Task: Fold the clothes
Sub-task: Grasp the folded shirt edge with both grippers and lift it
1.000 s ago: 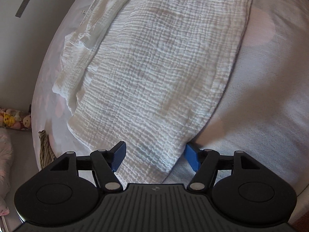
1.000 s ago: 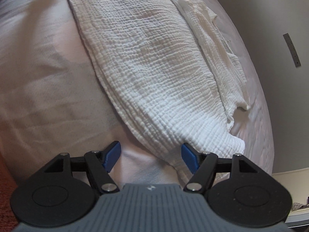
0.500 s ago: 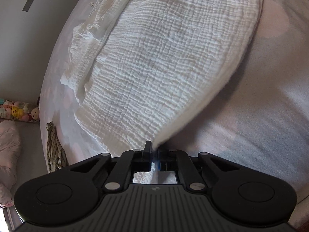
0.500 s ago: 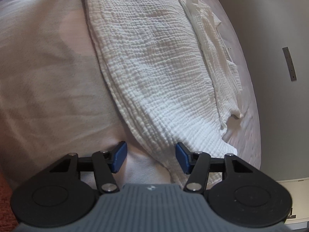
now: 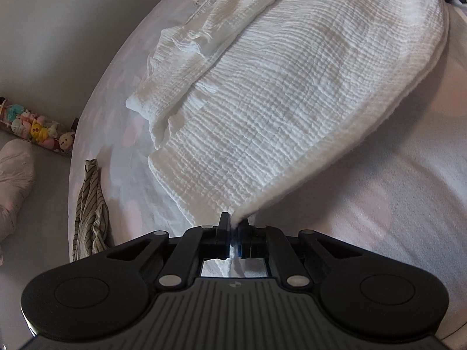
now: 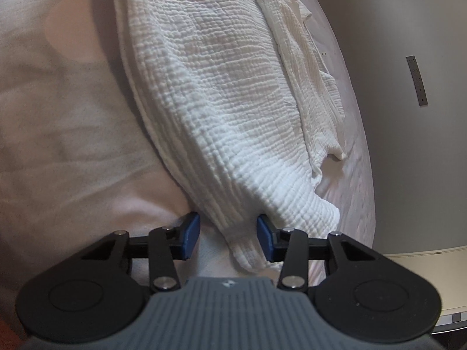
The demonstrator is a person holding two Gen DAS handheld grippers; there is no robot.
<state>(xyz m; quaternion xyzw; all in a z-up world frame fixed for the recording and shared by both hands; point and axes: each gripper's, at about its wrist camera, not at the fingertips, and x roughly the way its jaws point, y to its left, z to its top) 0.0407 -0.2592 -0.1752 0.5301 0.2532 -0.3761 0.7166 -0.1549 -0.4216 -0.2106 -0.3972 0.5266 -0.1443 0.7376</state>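
A white crinkled muslin garment lies lengthwise on a pale bed. My left gripper is shut on the garment's near corner and lifts that edge off the bed. In the right wrist view the same garment runs away from me. My right gripper is open, with blue pads on either side of the garment's other near corner, which lies between the jaws.
A striped cloth hangs at the bed's left edge. Plush toys and a pink pillow lie beyond it. A grey wall runs along the bed's right side.
My left gripper closed on the garment corner and has lifted it, raising the edge. My right gripper's jaws have narrowed around the other corner but remain apart.
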